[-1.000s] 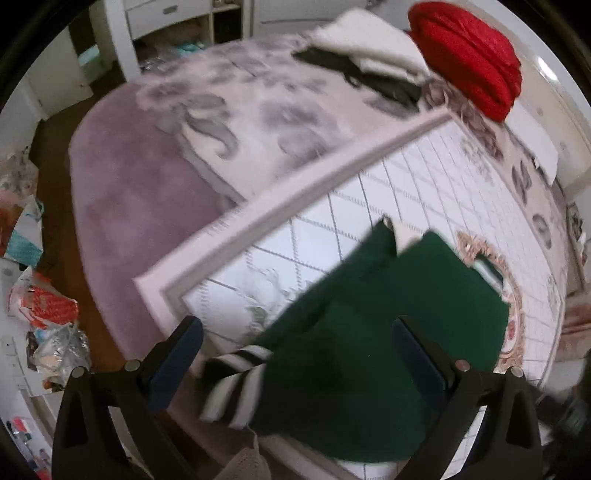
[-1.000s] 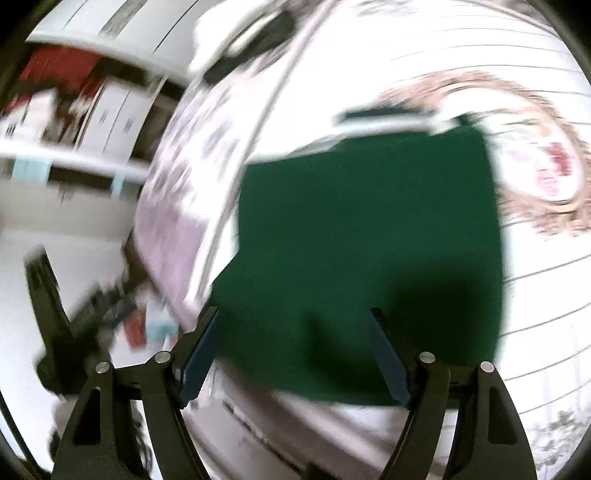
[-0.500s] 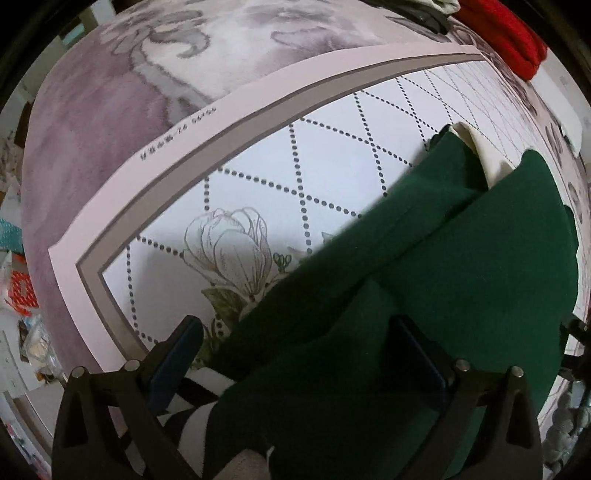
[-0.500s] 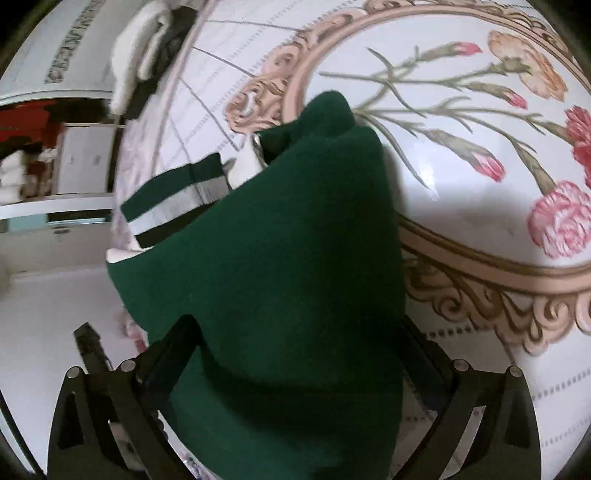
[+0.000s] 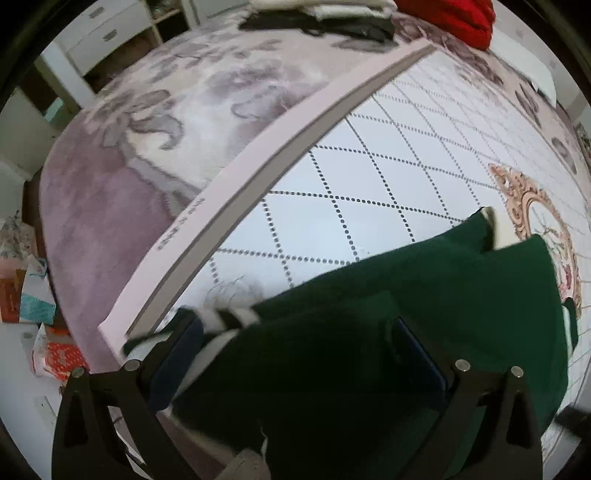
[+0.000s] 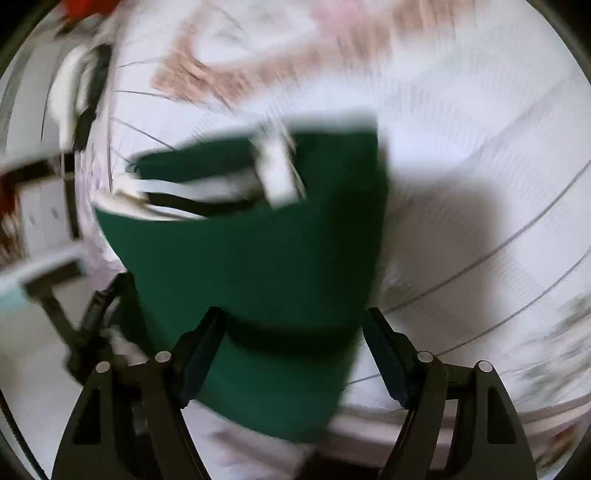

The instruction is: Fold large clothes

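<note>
A dark green garment (image 5: 424, 314) with a black-and-white striped cuff (image 5: 225, 321) lies folded on the white patterned mat (image 5: 369, 177). My left gripper (image 5: 295, 350) is open just above the garment's near part, the cuff beside its left finger. In the blurred right wrist view the same green garment (image 6: 258, 251) lies in front of my right gripper (image 6: 293, 336), which is open with its jaws wide over the garment's near edge. The striped cuff (image 6: 184, 195) shows at its far left.
The mat lies on a mauve floral rug (image 5: 147, 129). Folded white and black clothes (image 5: 325, 14) and a red item (image 5: 450, 14) lie at the far end. Cluttered bags (image 5: 40, 314) sit on the floor to the left, with drawers (image 5: 103, 33) behind.
Both grippers have pulled back and up from the garment, so more of the mat shows. The right view swings fast and blurs. The striped cuff now lies by my left finger.
</note>
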### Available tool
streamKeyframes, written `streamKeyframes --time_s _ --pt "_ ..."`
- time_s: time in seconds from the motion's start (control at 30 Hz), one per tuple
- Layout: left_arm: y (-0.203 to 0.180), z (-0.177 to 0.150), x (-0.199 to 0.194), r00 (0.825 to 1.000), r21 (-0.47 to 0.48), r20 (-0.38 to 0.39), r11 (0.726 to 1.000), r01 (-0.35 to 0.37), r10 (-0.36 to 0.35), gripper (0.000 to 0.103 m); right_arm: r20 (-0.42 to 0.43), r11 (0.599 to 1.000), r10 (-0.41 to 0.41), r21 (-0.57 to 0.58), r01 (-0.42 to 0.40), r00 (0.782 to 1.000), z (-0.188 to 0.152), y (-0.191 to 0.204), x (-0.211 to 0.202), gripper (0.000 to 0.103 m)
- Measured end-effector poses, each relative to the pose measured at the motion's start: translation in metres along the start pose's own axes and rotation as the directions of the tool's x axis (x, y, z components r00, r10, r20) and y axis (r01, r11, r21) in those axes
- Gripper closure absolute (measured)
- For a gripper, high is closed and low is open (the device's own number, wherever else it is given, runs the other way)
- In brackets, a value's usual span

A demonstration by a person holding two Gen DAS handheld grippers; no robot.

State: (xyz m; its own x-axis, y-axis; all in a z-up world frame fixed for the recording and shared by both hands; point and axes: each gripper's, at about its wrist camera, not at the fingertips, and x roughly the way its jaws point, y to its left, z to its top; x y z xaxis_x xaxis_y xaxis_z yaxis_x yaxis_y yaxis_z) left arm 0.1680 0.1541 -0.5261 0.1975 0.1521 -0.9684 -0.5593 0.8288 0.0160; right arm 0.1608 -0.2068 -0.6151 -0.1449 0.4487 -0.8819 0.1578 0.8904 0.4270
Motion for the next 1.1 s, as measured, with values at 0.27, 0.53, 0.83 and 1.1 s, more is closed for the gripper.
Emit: streamKeyframes --time_s 0.27,0.53,0.83,1.1 --pt "0.023 -0.040 -0.023 1.000 -0.196 -0.006 0.980 0.026 -0.028 0.000 0.056 0.764 -0.165 -0.624 0.163 0.985 0.025 0.131 0.030 0.022" --pt "0.044 -0.066 -0.010 0.999 -0.273 -0.039 0.962 0.024 -0.036 0.000 -0.236 0.789 -0.097 -0.611 -0.070 0.967 0.055 0.142 0.072 0.078" --pt "0.047 -0.064 -0.012 0.999 -0.285 -0.033 0.958 0.031 -0.042 0.000 -0.462 0.953 0.288 0.051 -0.299 0.839 0.106 0.058 0.105 0.077" --pt "0.031 -0.058 -0.014 0.999 -0.235 -0.032 0.972 0.011 -0.019 0.000 -0.157 0.830 -0.012 -0.553 -0.078 0.987 0.059 0.139 0.032 0.032"
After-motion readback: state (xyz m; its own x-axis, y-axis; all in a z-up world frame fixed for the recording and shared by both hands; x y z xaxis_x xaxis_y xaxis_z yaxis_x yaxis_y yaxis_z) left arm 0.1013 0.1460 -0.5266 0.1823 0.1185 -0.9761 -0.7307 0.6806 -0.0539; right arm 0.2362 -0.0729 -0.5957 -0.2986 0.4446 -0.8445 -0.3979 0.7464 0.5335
